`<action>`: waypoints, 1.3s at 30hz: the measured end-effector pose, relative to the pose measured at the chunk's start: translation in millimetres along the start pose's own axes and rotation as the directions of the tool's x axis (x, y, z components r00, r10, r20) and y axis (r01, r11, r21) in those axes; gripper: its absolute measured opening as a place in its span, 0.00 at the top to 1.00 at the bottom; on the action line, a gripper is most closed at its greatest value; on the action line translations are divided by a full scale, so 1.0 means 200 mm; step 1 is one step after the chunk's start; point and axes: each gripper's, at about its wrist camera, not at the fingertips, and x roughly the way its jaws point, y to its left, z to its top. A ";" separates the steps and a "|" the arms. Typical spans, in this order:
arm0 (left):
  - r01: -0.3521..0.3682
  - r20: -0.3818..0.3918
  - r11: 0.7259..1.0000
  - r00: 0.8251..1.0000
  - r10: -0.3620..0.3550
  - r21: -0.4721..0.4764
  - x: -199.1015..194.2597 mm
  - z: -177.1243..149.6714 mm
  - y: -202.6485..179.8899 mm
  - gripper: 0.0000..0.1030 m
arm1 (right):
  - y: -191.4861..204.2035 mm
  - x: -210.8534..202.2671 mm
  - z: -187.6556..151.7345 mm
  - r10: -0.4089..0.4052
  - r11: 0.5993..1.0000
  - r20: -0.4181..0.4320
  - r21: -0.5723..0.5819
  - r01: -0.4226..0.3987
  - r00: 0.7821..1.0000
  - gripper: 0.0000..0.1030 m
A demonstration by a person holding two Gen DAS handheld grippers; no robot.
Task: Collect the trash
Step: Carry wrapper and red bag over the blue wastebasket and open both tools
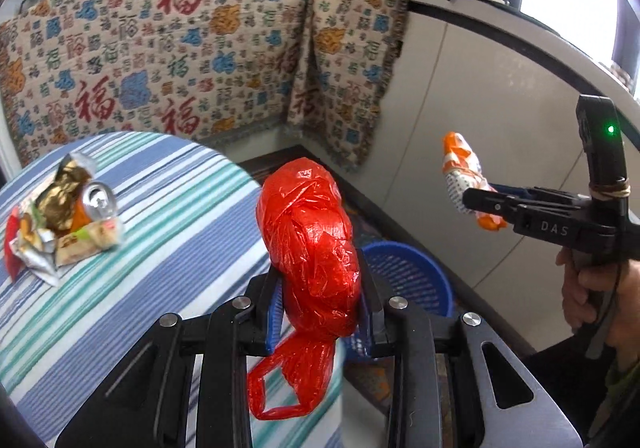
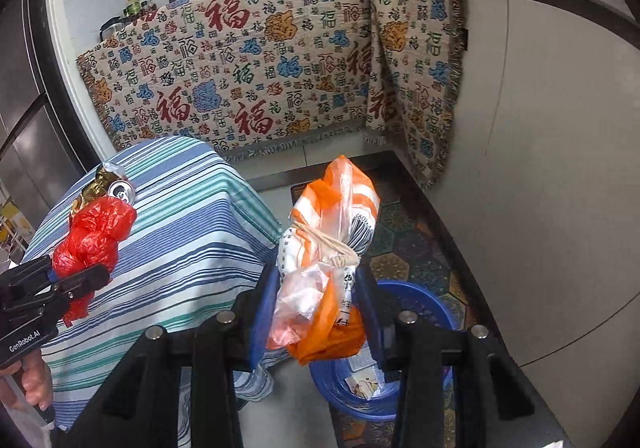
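My left gripper [image 1: 320, 288] is shut on a crumpled red plastic bag [image 1: 312, 232], held above the table edge; it also shows in the right wrist view [image 2: 92, 240]. My right gripper [image 2: 316, 288] is shut on a bundled orange and white plastic bag [image 2: 332, 232] tied with string, held above the blue basket [image 2: 424, 304]. That bag shows in the left wrist view [image 1: 464, 171] too. More trash lies in a pile [image 1: 60, 224] on the striped table: gold foil, wrappers and a crushed can [image 1: 98, 201].
The blue basket [image 1: 404, 268] stands on the patterned floor mat beside the round table [image 1: 168, 248] and holds some paper scraps. A patterned blanket [image 1: 200, 55] drapes over the counter behind. White cabinet panels [image 1: 480, 107] are on the right.
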 end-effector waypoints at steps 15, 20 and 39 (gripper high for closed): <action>0.113 -0.069 0.993 0.992 -0.110 0.041 0.38 0.06 -0.42 0.71 | -0.35 -0.05 -0.12 -0.074 0.996 -0.048 0.055 0.076 0.996 0.61; 0.114 -0.088 0.992 0.990 -0.109 0.056 0.47 0.05 -0.48 0.71 | -0.42 -0.03 -0.15 -0.084 0.994 -0.082 0.059 0.089 0.993 0.61; 0.174 -0.181 0.984 0.970 -0.165 0.031 0.77 0.07 -0.53 0.70 | -0.56 0.13 -0.19 -0.076 0.995 -0.168 0.048 0.085 0.983 0.61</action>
